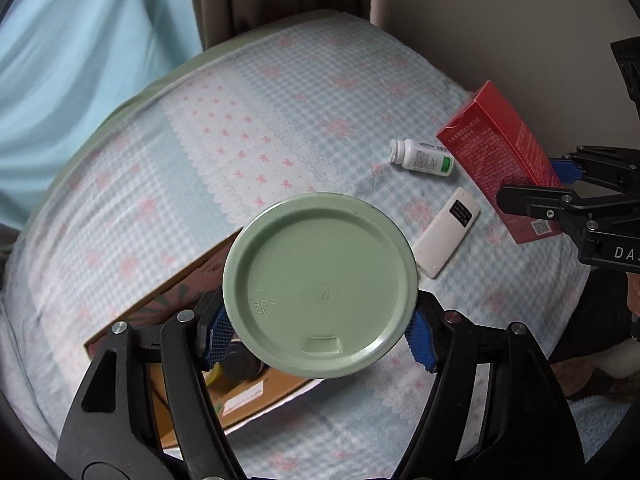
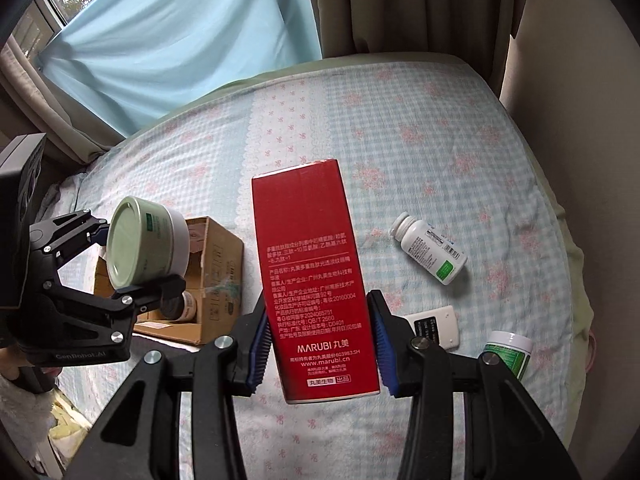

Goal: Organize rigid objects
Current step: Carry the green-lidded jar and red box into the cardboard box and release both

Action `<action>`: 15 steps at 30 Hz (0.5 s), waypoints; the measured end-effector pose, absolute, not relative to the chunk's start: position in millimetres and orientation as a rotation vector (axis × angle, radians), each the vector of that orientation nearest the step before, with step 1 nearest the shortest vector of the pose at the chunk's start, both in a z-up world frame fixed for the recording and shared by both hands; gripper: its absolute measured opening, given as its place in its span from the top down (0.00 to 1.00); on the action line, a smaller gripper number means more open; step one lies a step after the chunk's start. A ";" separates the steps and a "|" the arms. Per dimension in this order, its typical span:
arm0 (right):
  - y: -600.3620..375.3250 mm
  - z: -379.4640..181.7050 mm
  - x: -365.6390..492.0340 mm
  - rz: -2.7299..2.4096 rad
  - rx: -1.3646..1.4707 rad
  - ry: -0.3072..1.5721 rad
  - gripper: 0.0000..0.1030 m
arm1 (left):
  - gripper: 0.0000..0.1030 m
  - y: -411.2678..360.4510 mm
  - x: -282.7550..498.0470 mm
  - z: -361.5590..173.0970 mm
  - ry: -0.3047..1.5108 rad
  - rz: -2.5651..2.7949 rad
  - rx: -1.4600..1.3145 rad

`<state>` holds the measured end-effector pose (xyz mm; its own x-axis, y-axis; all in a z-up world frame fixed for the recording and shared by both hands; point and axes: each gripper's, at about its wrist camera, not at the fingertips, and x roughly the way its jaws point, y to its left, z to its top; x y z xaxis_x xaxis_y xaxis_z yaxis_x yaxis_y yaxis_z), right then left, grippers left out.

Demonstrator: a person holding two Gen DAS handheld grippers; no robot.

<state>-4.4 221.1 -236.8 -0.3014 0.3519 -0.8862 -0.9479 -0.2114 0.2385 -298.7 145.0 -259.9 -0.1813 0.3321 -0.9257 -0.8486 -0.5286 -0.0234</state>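
My left gripper (image 1: 320, 336) is shut on a round green-lidded jar (image 1: 320, 284), held above an open cardboard box (image 1: 248, 396); the jar (image 2: 148, 248) and box (image 2: 216, 280) also show in the right wrist view. My right gripper (image 2: 318, 340) is shut on a tall red carton (image 2: 316, 280), held above the bed; the carton also shows in the left wrist view (image 1: 496, 152). A white pill bottle (image 1: 422, 157) and a white flat remote-like device (image 1: 446, 238) lie on the bed.
The checked bedspread (image 2: 440, 152) covers the bed. Inside the box lies a small dark-capped bottle (image 2: 184, 306). Another green-labelled white jar (image 2: 508, 350) lies at the right. Curtains (image 2: 180, 40) hang behind the bed and a wall (image 2: 580, 160) runs along its right.
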 end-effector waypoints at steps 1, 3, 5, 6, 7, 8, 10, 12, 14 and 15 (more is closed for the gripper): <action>217.3 -231.8 -10.4 1.696 -0.866 1.026 0.60 | 0.34 129.8 -295.7 -254.7 0.640 1.837 -1.249; 207.8 -221.5 -23.0 1.706 -0.843 1.037 0.60 | 0.34 102.0 -296.5 -249.4 0.594 1.866 -1.275; 199.8 -214.6 -36.9 1.714 -0.834 1.042 0.60 | 0.34 76.5 -304.4 -249.7 0.558 1.895 -1.306; 196.7 -211.7 -45.0 1.719 -0.835 1.044 0.60 | 0.34 63.0 -307.8 -248.9 0.546 1.909 -1.317; 193.2 -209.4 -52.0 1.722 -0.832 1.047 0.60 | 0.34 50.4 -309.9 -249.0 0.539 1.924 -1.325; 190.4 -207.8 -60.0 1.726 -0.827 1.052 0.60 | 0.34 38.0 -314.0 -249.7 0.535 1.941 -1.333; 185.9 -206.0 -75.0 1.729 -0.821 1.054 0.60 | 0.34 13.4 -323.9 -252.4 0.525 1.972 -1.353; 181.7 -205.5 -90.4 1.727 -0.818 1.056 0.60 | 0.34 -10.9 -331.7 -253.6 0.505 1.999 -1.371; 178.6 -206.0 -105.5 1.725 -0.815 1.058 0.60 | 0.34 -33.6 -338.7 -256.1 0.499 2.021 -1.385; 177.7 -207.1 -113.2 1.722 -0.815 1.062 0.60 | 0.34 -44.1 -342.9 -258.5 0.498 2.031 -1.391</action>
<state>-113.2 177.7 -207.1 -0.3535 0.3608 -0.8631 -0.9332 -0.2005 0.2983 -342.9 -44.1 -258.5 -0.2536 0.2779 -0.9265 -0.6752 -0.7367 -0.0362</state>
